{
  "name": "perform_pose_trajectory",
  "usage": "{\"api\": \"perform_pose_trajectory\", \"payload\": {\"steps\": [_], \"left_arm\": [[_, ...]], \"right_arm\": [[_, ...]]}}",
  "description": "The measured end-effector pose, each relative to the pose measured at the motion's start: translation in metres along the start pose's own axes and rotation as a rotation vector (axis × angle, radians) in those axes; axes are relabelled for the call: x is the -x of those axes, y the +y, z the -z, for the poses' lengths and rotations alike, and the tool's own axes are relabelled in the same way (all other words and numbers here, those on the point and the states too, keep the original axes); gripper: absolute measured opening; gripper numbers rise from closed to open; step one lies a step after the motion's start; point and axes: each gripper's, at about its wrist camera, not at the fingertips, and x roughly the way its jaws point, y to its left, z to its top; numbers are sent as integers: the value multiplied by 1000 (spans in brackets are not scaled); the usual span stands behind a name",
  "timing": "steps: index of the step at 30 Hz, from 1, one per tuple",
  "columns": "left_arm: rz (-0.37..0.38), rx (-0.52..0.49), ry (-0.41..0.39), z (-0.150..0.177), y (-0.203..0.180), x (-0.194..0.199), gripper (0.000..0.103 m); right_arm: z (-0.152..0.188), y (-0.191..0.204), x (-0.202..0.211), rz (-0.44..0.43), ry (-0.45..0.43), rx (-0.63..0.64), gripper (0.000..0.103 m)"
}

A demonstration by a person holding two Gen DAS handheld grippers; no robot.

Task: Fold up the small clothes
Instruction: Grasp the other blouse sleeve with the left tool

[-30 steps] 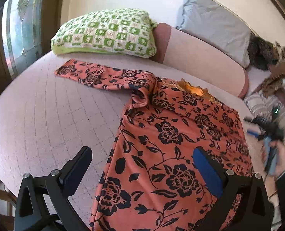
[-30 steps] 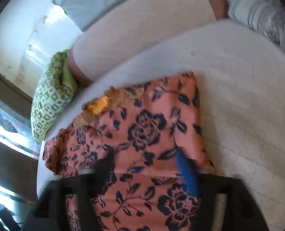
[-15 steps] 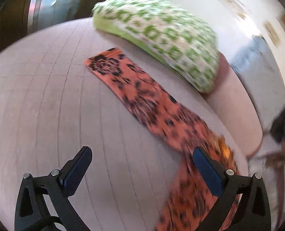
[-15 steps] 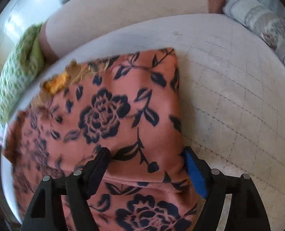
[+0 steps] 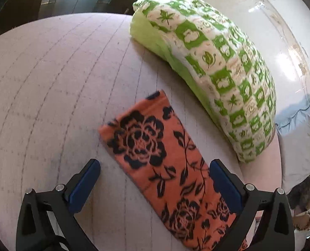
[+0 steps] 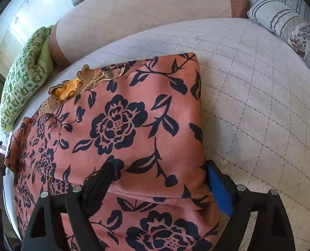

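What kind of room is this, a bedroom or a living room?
Probably a bedroom, or a daybed in a living room. A quilted mattress fills the view, with a green patterned pillow and a striped cushion at its edges, and a flowered garment spread on it.

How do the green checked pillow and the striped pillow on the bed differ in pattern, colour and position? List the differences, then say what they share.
Pattern: the green checked pillow has squares with leaves and flowers; the striped pillow has dark lines and a floral patch.
Colour: the green checked pillow is green and white, the striped pillow grey and white.
Position: in the right wrist view they lie at opposite sides of the floral garment.
Both rest on the quilted bed cover.
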Motion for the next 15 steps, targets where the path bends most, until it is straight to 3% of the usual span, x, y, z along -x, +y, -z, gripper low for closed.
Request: {"api": "perform_pose_trajectory", "payload": {"steps": [2, 3, 6, 7, 9, 12, 15], "left_arm": [[-4, 4, -10, -4, -1, -2, 96], [-15, -6, -11, -6, -2, -5, 81], [-75, -28, -10, -12, 0, -13, 50], [-91, -29, -10, -13, 1, -13, 44], [-135, -9, -3, -17, 10, -14, 10], [-137, -10, 9, -21, 14, -11, 7], [-154, -83, -46, -18, -11, 10, 6]], "right_arm": [[1, 3, 0, 2, -2, 5, 91], [2, 4, -1, 2, -4, 5, 91], [1, 4, -2, 3, -1, 7, 91], [0, 4, -2, 3, 2, 5, 91], [1, 3, -1, 2, 1, -1, 91], [3, 3, 0, 7, 0, 13, 91], [3, 3, 2, 11, 2, 16, 91]]}}
